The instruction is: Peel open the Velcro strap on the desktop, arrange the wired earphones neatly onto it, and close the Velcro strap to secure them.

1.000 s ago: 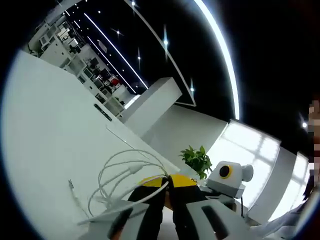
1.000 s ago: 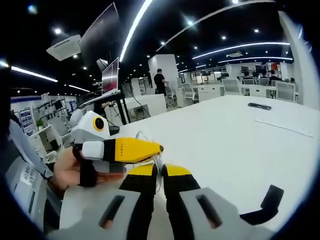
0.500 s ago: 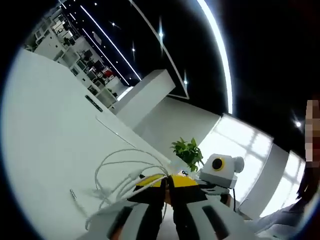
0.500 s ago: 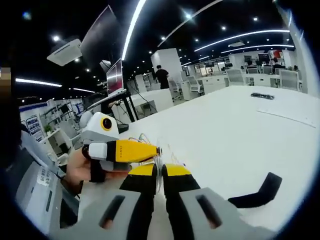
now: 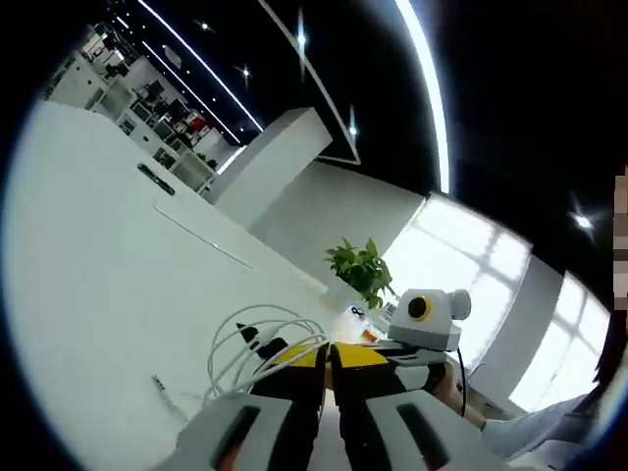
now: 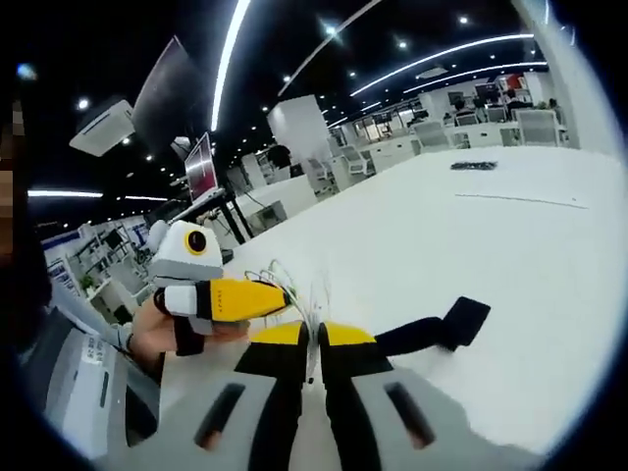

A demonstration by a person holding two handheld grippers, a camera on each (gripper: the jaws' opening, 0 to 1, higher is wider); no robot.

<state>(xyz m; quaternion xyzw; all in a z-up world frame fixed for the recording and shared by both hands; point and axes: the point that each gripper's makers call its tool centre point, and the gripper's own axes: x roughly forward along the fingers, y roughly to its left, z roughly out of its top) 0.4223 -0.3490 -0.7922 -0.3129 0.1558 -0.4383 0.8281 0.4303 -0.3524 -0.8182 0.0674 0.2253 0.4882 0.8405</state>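
Right gripper view: both grippers [image 6: 312, 339] [image 5: 327, 355] pinched on the white earphone cable [image 5: 257, 345], apparently gathering loops over the opened black Velcro strap [image 6: 437, 330].

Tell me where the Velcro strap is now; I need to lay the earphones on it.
In the right gripper view, the black Velcro strap lies on the white desktop, just right of the right hand-held gripper.
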